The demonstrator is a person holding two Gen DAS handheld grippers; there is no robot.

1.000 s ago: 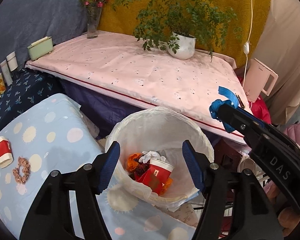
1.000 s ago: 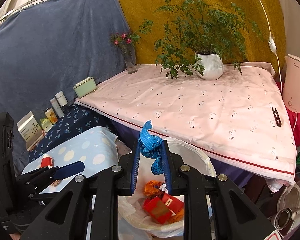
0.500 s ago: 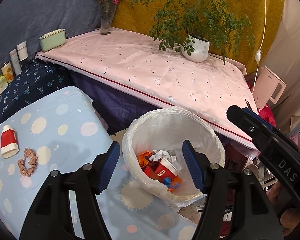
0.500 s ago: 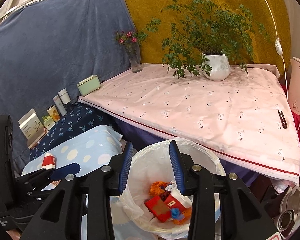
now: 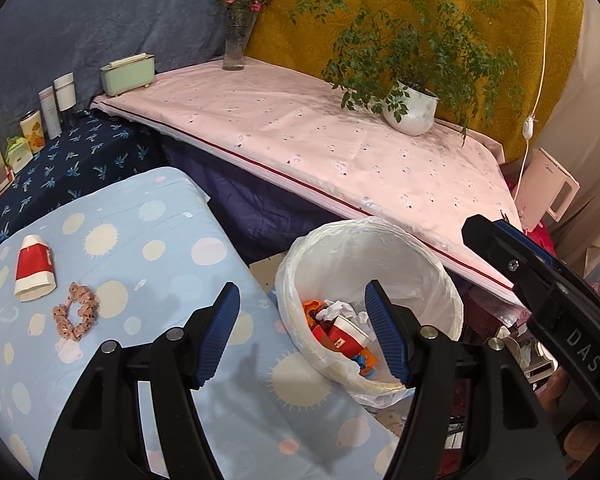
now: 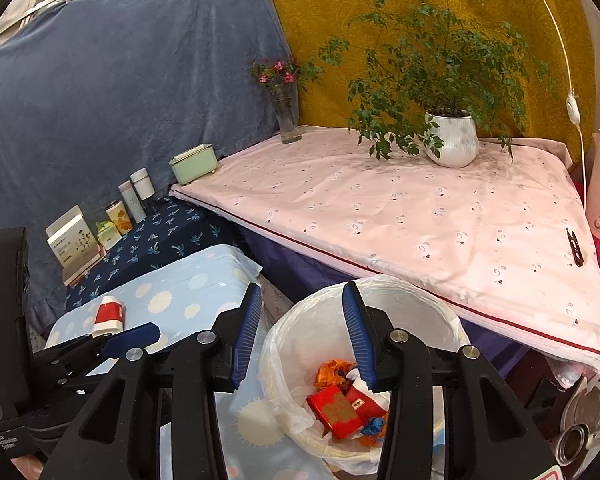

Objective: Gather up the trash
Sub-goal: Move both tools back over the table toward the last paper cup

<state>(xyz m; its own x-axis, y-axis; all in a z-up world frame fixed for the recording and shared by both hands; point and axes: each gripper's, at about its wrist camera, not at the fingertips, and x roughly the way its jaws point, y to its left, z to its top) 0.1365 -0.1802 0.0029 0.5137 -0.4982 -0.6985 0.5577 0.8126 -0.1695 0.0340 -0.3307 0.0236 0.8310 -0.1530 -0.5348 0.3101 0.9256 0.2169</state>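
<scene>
A round bin (image 5: 440,276) lined with a thin white plastic bag stands on the floor, touching the edge of the light-blue spotted surface (image 5: 148,248) and just below the pink-covered one. At its bottom lies a heap of trash (image 6: 350,400): a red box, a red-and-white paper cup on its side, crumpled white tissue, orange wrapping and a scrap of blue. On the blue surface, well apart from the bin, another red-and-white paper cup (image 5: 34,268) lies tipped over.
</scene>
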